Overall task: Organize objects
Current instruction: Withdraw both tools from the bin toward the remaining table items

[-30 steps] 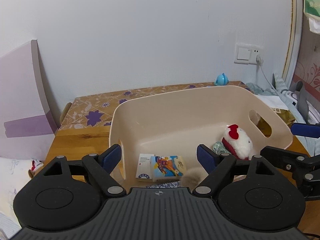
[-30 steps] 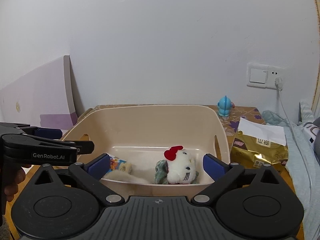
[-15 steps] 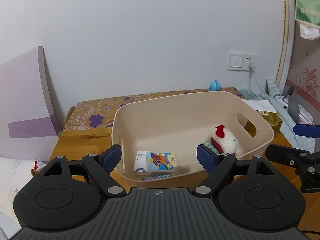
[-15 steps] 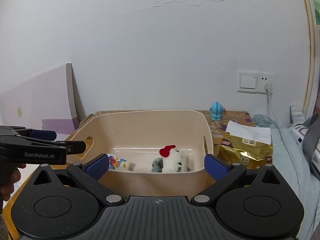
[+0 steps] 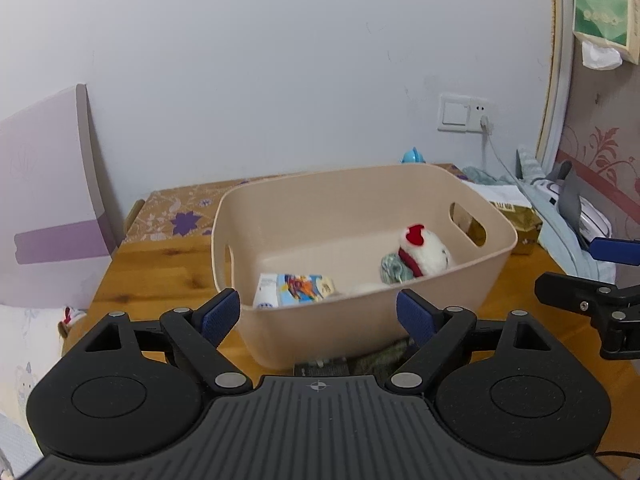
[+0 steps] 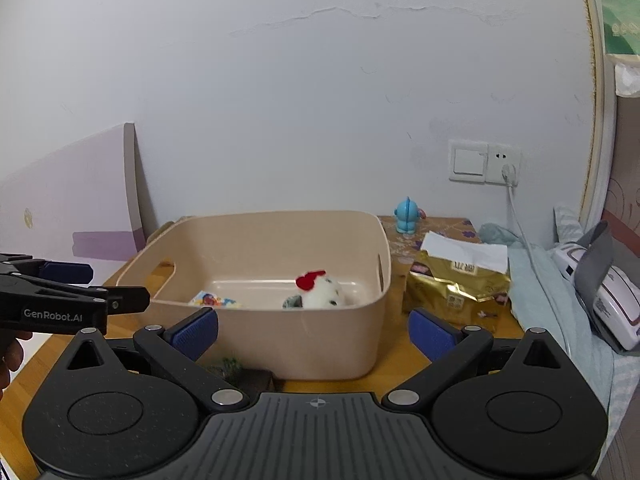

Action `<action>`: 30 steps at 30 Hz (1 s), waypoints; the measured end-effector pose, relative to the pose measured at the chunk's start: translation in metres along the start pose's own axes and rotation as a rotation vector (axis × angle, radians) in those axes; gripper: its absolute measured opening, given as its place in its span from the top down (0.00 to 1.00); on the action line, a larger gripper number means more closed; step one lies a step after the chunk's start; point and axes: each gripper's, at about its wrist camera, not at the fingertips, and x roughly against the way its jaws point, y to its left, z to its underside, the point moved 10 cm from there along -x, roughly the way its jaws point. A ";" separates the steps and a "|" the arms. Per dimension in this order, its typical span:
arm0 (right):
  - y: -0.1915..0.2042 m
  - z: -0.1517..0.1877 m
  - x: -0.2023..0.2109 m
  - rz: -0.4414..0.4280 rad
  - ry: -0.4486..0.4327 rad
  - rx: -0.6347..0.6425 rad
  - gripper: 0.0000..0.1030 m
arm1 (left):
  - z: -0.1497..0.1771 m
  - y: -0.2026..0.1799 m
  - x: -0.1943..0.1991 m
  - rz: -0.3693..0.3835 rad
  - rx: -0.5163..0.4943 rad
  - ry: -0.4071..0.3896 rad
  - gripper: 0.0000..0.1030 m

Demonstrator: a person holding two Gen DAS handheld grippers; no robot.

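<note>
Left gripper [image 5: 319, 314] wide, jaws just opened further, nothing gripped; right gripper [image 6: 312, 330] wide, empty. Beyond both: beige plastic bin [image 5: 320, 332] on wooden table [image 5: 160, 264], long axis left-right. Inside bin: white plush toy with red bow [image 5: 424, 250] at right, colourful flat card packet [image 5: 296, 288] at left, lying lengthwise along bin.

Readable only in the right wrist view: "GenRobot.AI" in pale letters along the side of the left gripper [image 6: 120, 298], at the left edge of the table [image 6: 394, 364]. Print on the gold pouch [image 6: 456, 284] near the table's right edge too blurred to read. Same for the small picture box [image 5: 298, 288] in the beige bin [image 5: 360, 332].
</note>
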 end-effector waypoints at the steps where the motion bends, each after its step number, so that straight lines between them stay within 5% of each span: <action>1: 0.000 0.003 0.001 0.001 0.006 0.004 0.00 | 0.003 0.000 0.001 0.000 0.002 0.004 0.15; 30: -0.019 0.102 -0.022 -0.006 0.189 -0.053 0.00 | 0.089 -0.018 -0.043 -0.004 -0.011 0.147 0.15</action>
